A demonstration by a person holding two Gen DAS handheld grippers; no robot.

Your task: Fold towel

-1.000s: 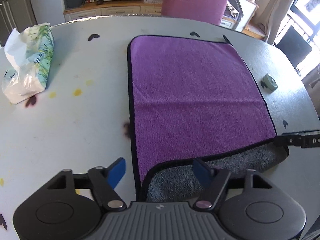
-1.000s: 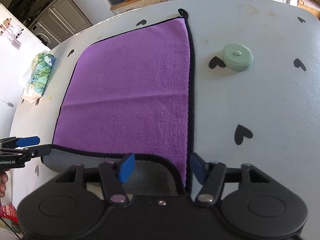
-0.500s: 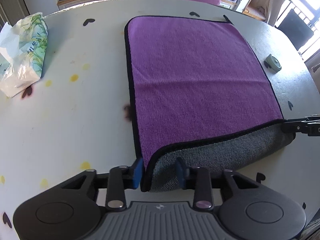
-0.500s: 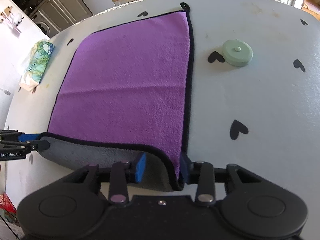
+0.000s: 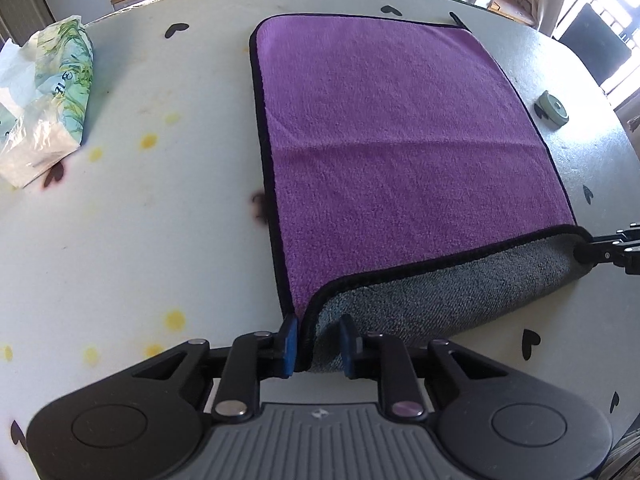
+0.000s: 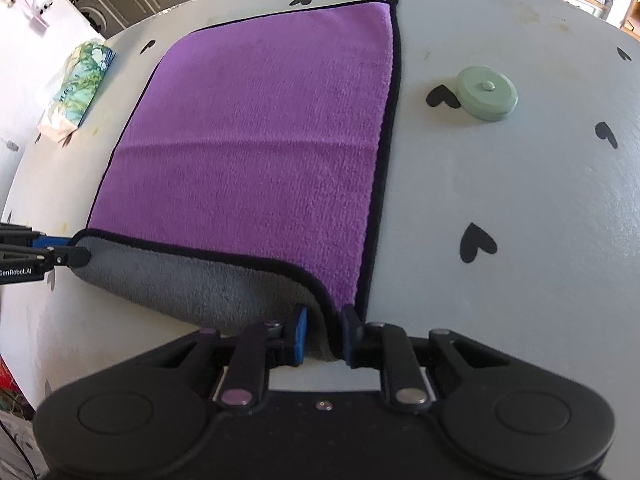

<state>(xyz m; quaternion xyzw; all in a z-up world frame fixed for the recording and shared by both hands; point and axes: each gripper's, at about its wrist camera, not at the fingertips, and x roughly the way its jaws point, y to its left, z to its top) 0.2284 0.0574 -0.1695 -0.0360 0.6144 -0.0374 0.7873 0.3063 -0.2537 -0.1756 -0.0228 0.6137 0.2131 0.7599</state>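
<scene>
Kitchen, pale round table (image 5: 132, 240) printed with black hearts, a few yellow spots.

Nearest: left gripper (image 5: 316, 338) pinches the towel's near-left corner, blue pads narrow with cloth between. Right gripper (image 6: 325, 330) likewise clamps the near-right corner. Near hem lifted and curled, grey underside showing.

Towel (image 5: 392, 148): square, plush purple microfibre, black bound edge, rest lying flat on the table.

Risks, as I judge them:
- thin bite on each corner; thick pile could slip out mid-carry
- uneven travel of the two hands would skew the fold
- far half may drag along, since nothing pins it

Farther: flat green disc (image 6: 487, 93) right of the towel, probably clear of the fold. Crinkly tissue pack (image 5: 48, 96) far left.
</scene>
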